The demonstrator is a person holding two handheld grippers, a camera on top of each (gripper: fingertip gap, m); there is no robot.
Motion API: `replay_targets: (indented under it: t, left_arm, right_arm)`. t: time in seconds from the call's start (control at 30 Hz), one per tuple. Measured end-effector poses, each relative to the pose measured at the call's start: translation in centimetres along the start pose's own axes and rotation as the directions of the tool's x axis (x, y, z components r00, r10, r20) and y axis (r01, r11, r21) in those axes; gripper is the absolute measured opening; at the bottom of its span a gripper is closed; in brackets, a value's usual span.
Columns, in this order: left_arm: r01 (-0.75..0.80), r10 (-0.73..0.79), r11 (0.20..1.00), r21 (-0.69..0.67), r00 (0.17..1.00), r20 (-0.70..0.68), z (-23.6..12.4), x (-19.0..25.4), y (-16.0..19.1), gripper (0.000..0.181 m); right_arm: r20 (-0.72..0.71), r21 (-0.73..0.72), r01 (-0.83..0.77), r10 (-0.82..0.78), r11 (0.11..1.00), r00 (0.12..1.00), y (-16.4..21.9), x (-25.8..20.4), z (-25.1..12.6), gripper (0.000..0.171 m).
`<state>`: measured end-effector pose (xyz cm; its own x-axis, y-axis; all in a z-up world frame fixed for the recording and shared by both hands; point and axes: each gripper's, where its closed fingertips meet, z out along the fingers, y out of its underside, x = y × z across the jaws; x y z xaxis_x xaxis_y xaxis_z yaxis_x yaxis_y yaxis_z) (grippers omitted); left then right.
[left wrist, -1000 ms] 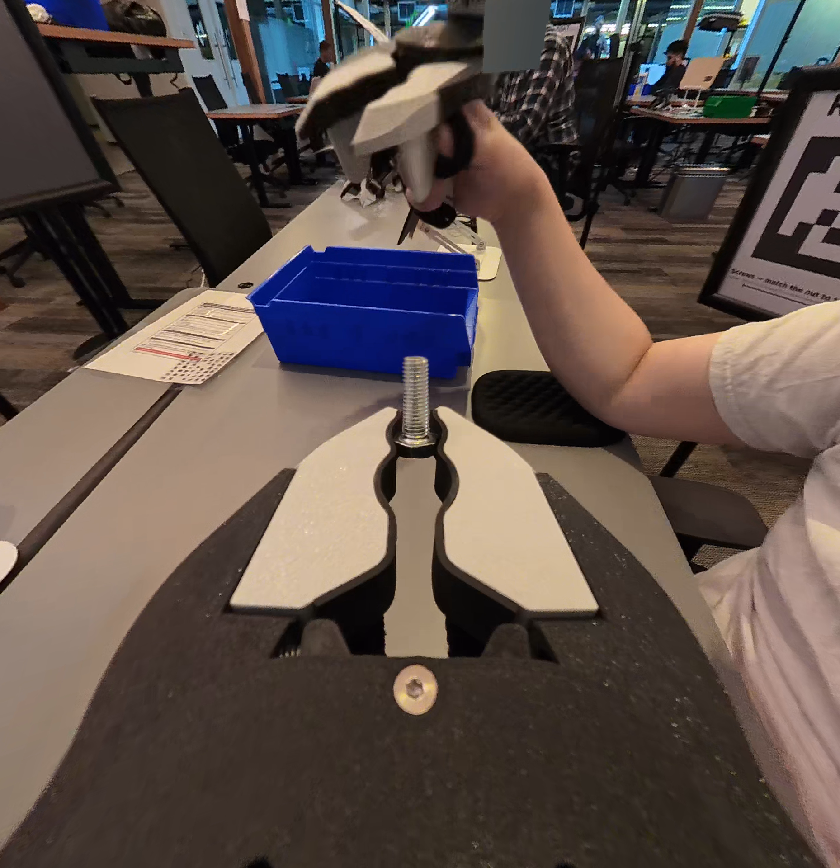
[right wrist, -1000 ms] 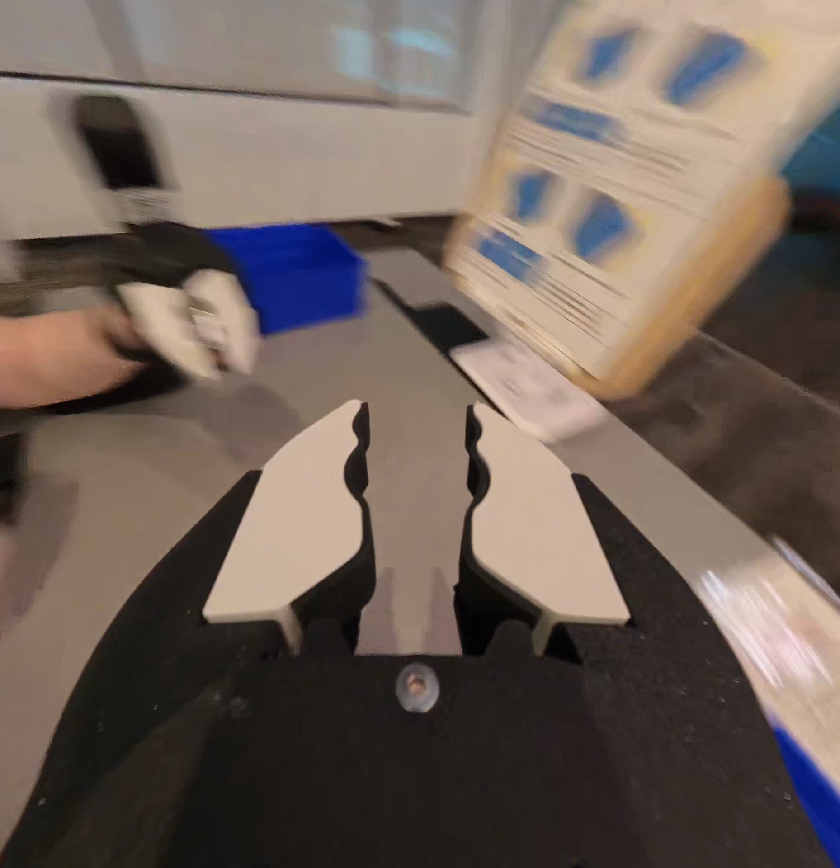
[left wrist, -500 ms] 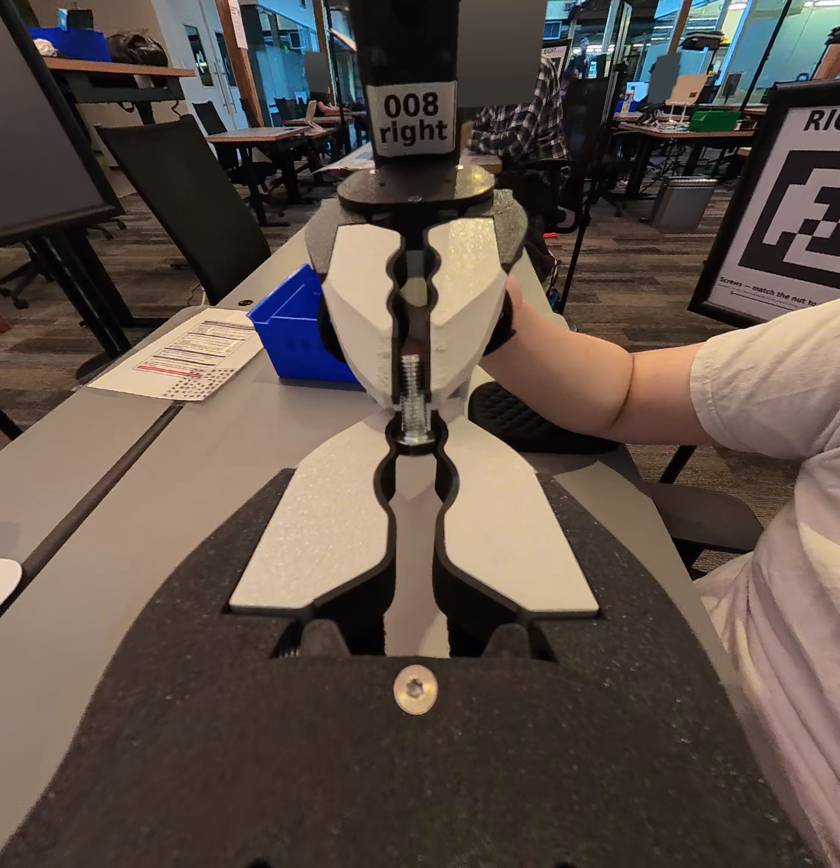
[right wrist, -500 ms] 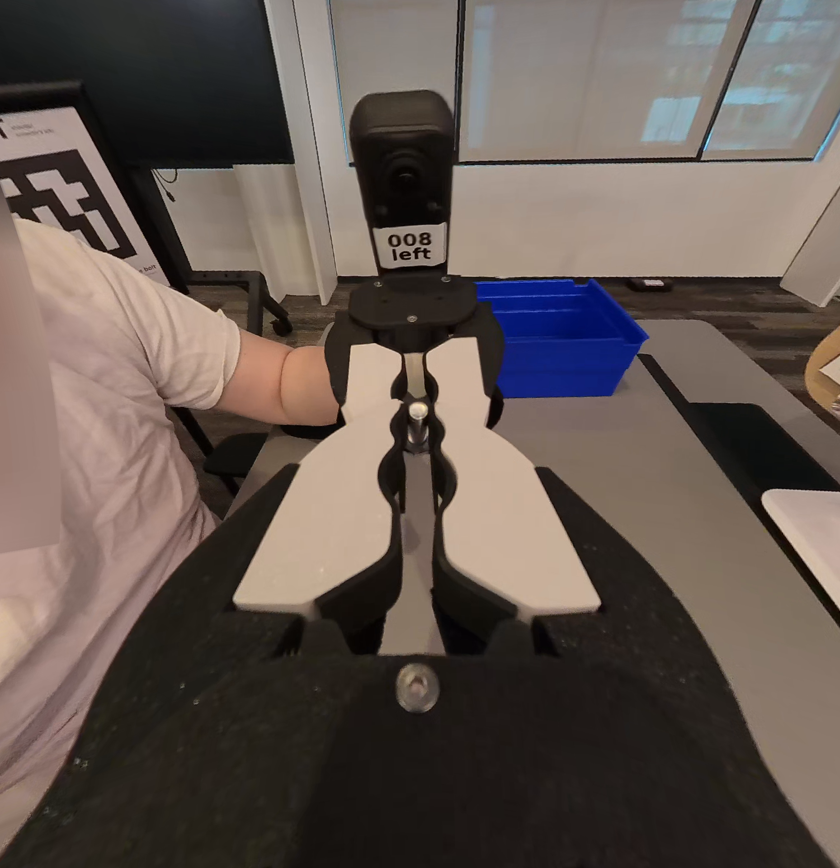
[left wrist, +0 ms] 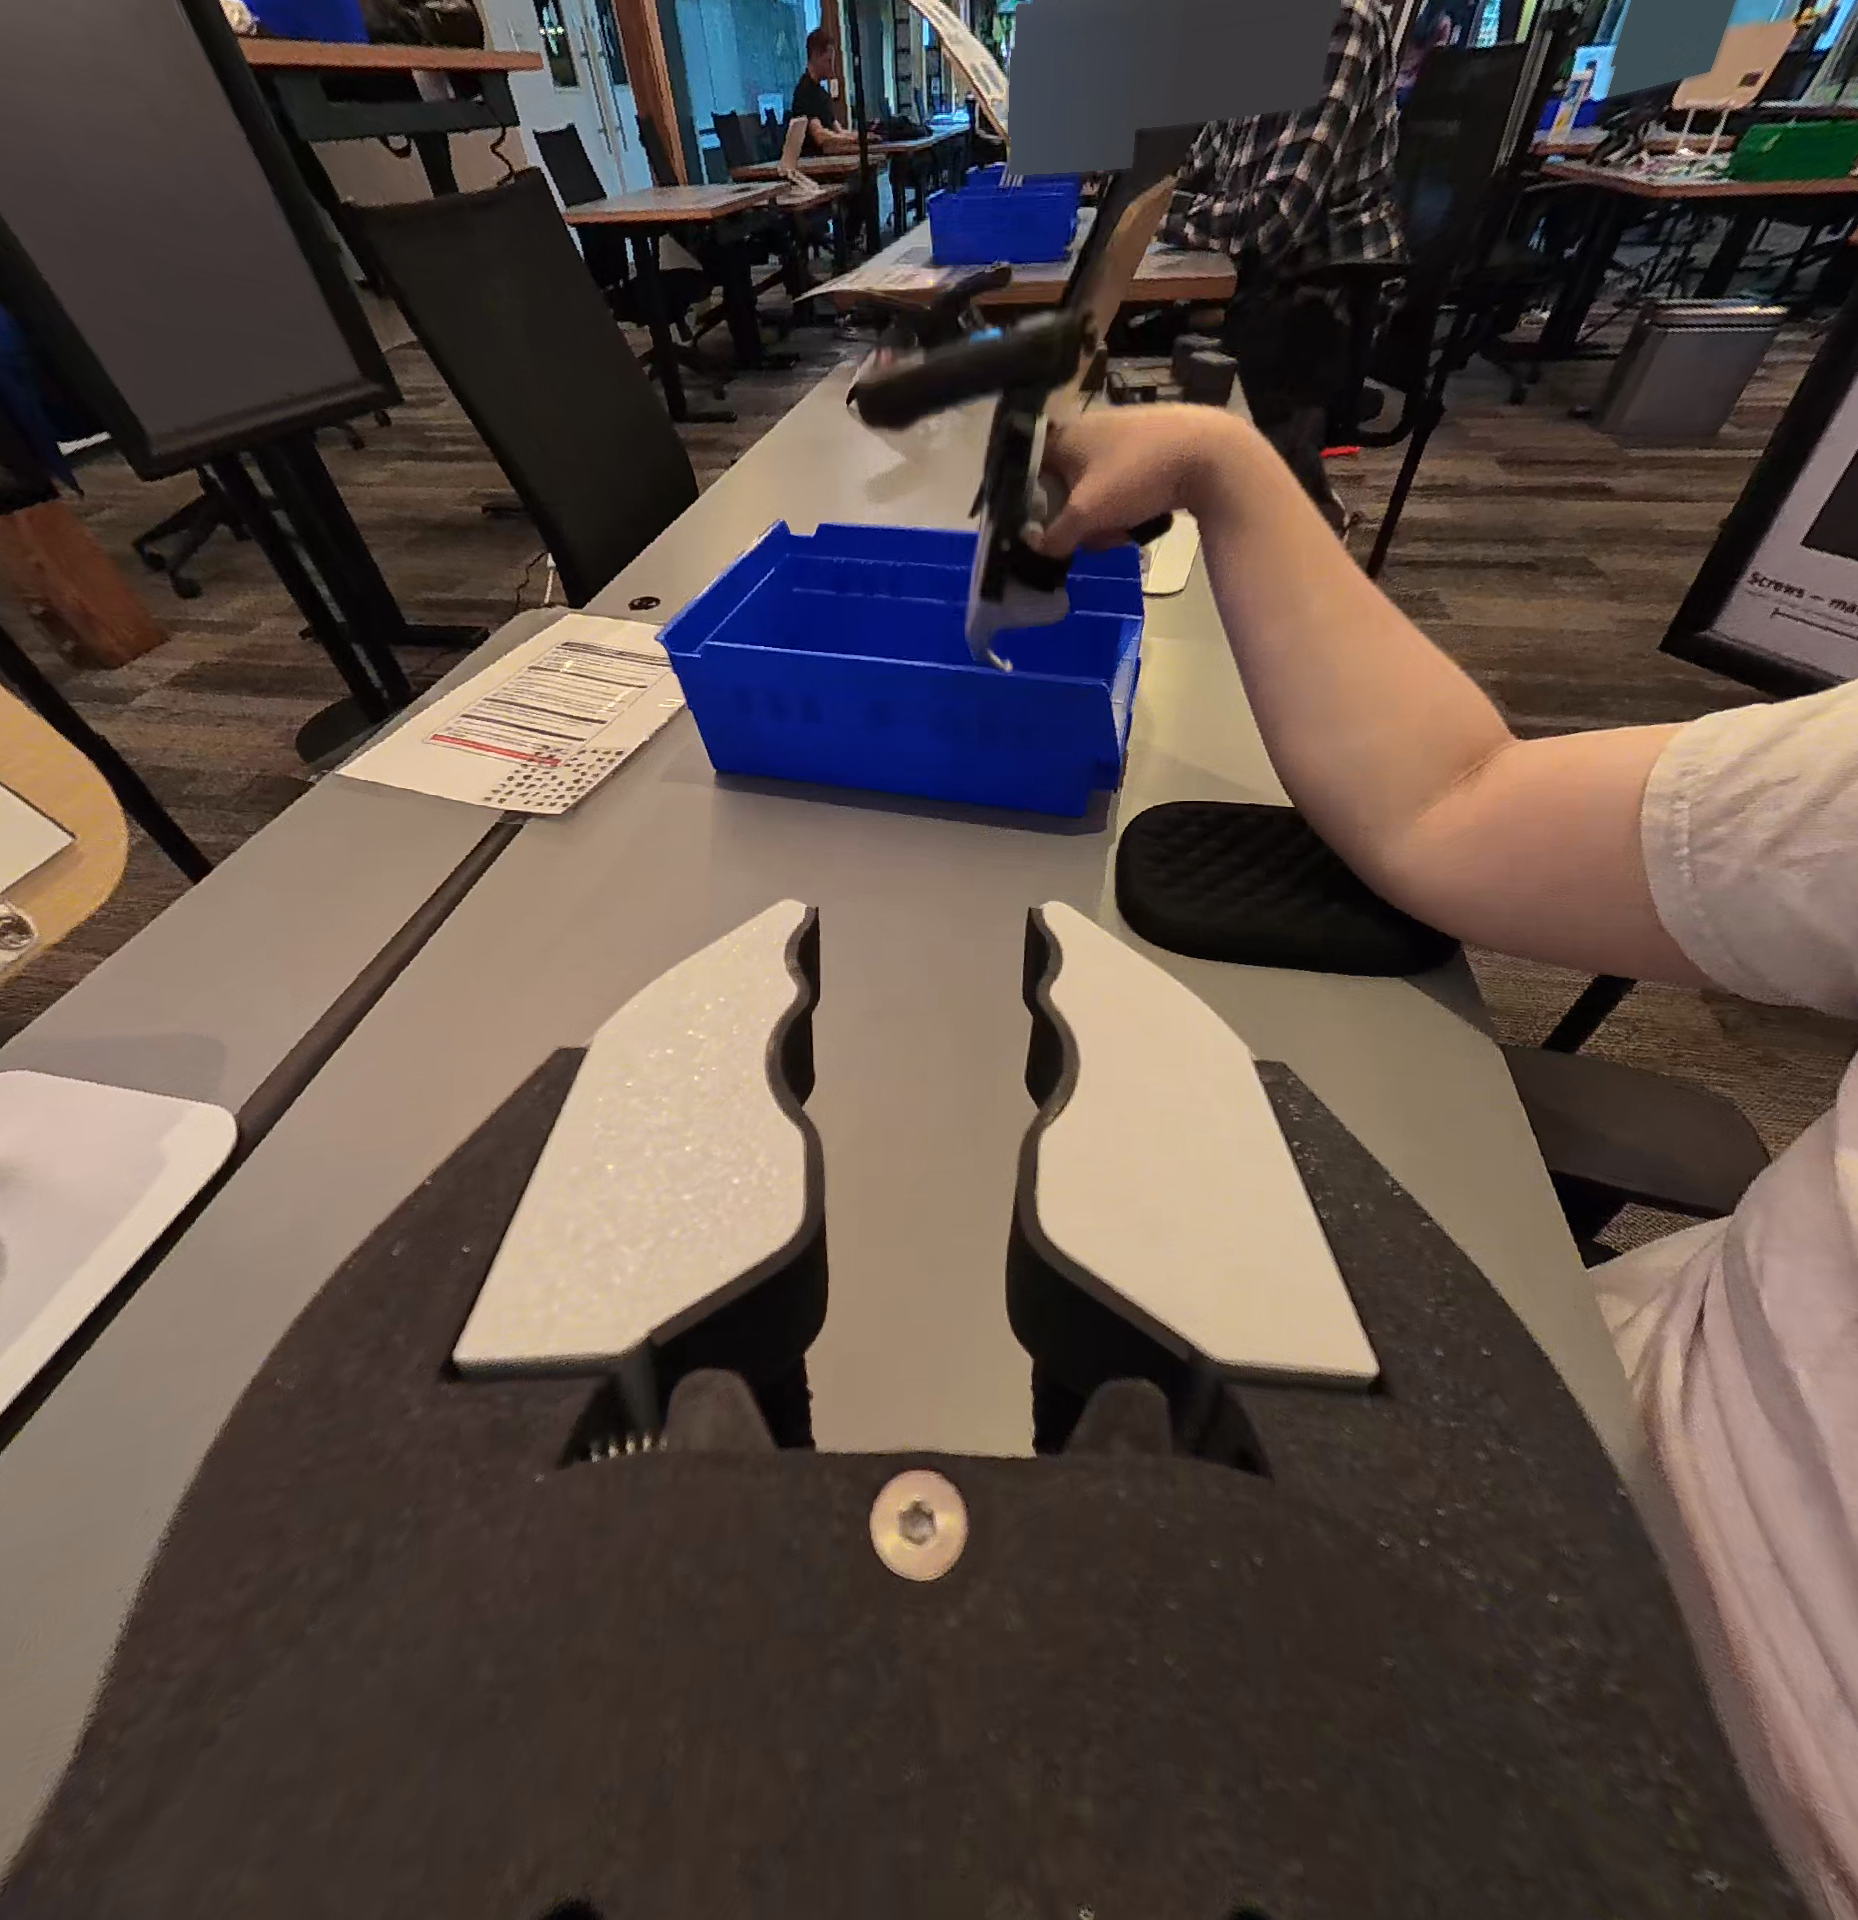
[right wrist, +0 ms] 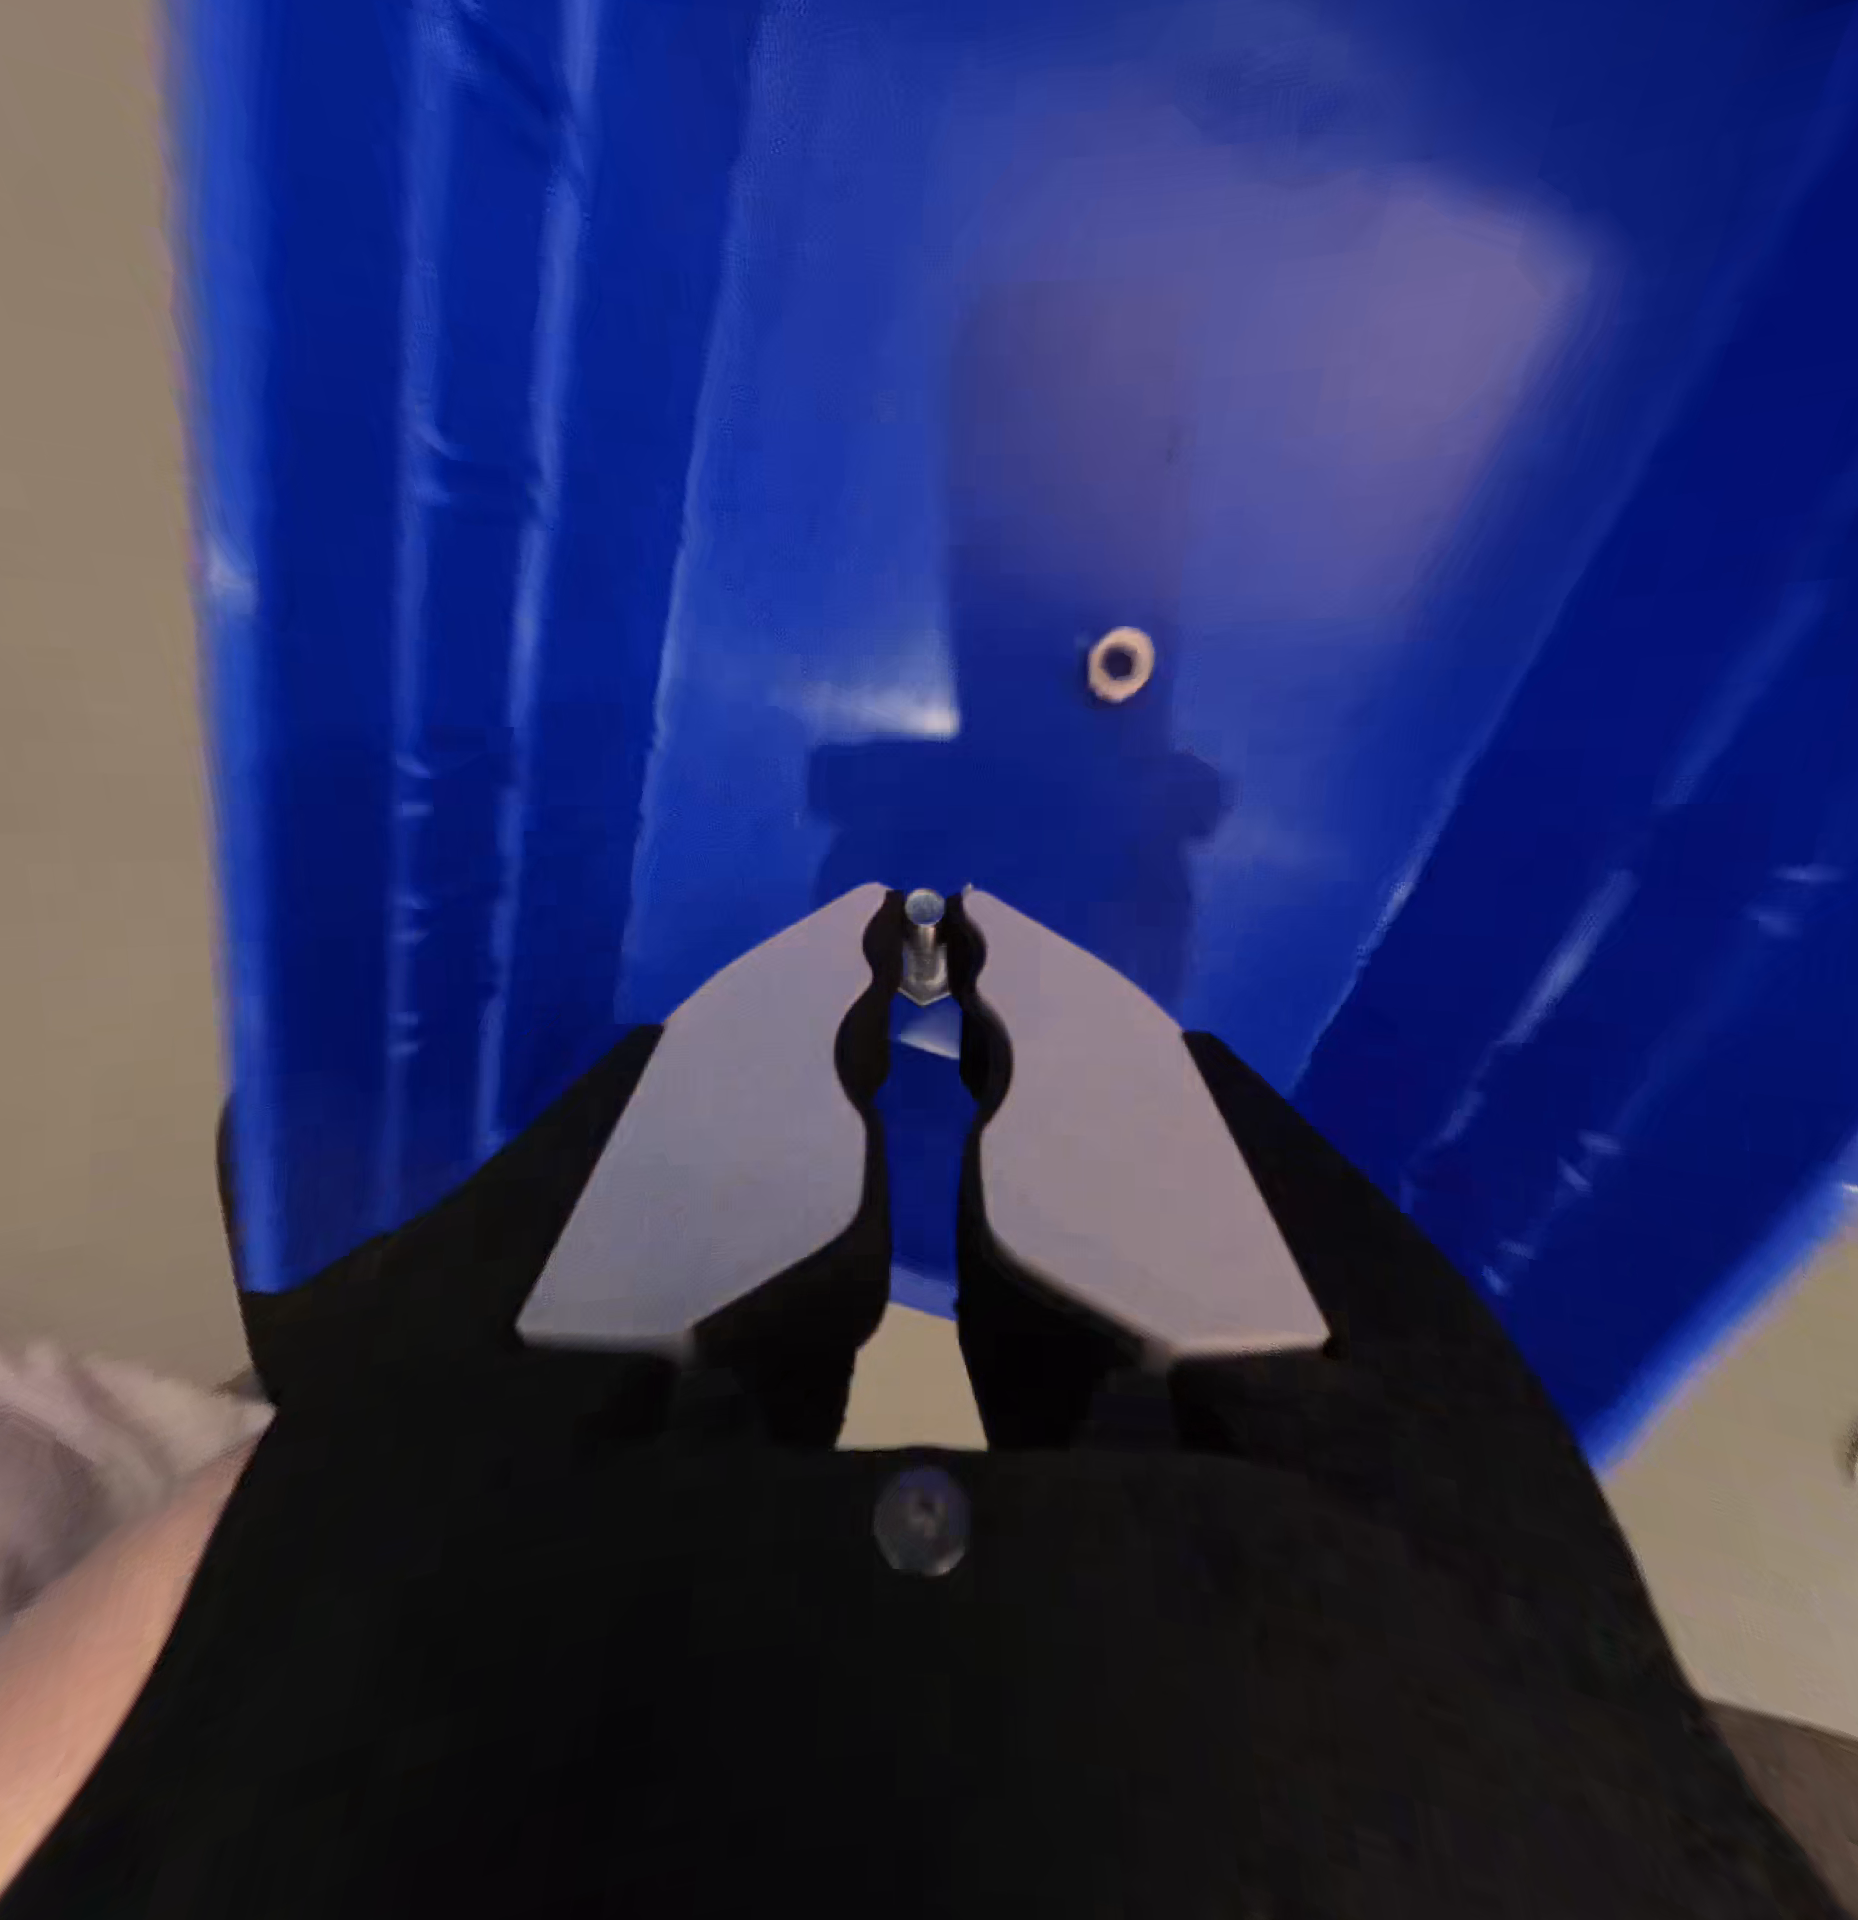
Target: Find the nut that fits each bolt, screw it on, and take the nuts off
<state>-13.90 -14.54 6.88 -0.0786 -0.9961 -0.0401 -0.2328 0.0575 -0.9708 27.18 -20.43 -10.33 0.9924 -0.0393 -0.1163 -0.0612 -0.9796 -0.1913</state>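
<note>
My left gripper [left wrist: 920, 925] is open and empty above the grey table [left wrist: 904, 862]. My right gripper [right wrist: 925, 899] is shut on a silver bolt [right wrist: 921, 940], which lies along the fingers with its threaded end pointing forward, and it points down into the blue bin [right wrist: 1320, 436]. A single silver nut [right wrist: 1119, 661] lies on the bin floor ahead and to the right of the fingertips. In the left wrist view the right gripper [left wrist: 992, 649] hangs over the blue bin [left wrist: 904, 717], with its tips inside the rim.
A printed sheet [left wrist: 535, 717] lies left of the bin. A black wrist pad [left wrist: 1268, 883] lies right of it under the person's forearm [left wrist: 1403, 727]. A white tray [left wrist: 63, 1195] is at the left edge. A framed sign [left wrist: 1798, 520] stands at the right. Across from one pair of fingers to the other is roughly 45 cm. My left tips are about 50 cm from the single silver nut [right wrist: 1119, 661], my right tips only 7 cm.
The bolt passed from my left gripper to my right: the right shut on its shaft, the left opened and let go. The right then carried the bolt over into the blue bin.
</note>
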Motion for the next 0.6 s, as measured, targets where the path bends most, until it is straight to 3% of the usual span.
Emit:
replay_targets:
  t: [0.07,0.17,0.3,0.4,0.5,0.6]
  left_arm:
    - [0.0,0.0,1.0,-0.002,1.0,0.005,-0.4,-0.1,-0.2,0.036]
    - [-0.002,0.002,1.0,-0.008,1.0,0.019,-0.9,-0.5,-0.3,0.036]
    - [0.03,-0.03,1.0,0.011,0.999,0.03,-1.6,-0.9,-0.8,0.037]
    - [0.017,-0.017,1.0,0.0,0.997,0.071,-3.0,-1.5,-1.3,0.038]
    - [-0.029,0.046,0.997,-0.076,0.971,0.233,-6.2,-3.7,-1.5,0.038]
    - [0.003,0.085,0.983,-0.184,0.88,0.468,-11.8,-6.9,-1.0,0.037]
  right_arm:
    - [0.071,-0.062,-0.006,0.011,0.998,0.997,1.0,0.2,2.2,0.008]
    - [0.049,-0.104,-0.017,0.022,0.994,0.999,1.3,1.5,4.0,0.008]
    - [0.058,0.022,-0.028,0.027,0.999,0.998,-0.6,1.9,3.5,0.025]
    - [-0.02,0.124,0.0,0.002,0.992,1.0,-1.7,2.6,1.4,0.029]
    - [-0.077,0.249,0.038,-0.019,0.968,0.997,-3.3,2.4,-1.5,0.029]
    - [-0.157,0.351,0.089,-0.035,0.932,0.987,-4.6,1.9,-4.4,0.028]
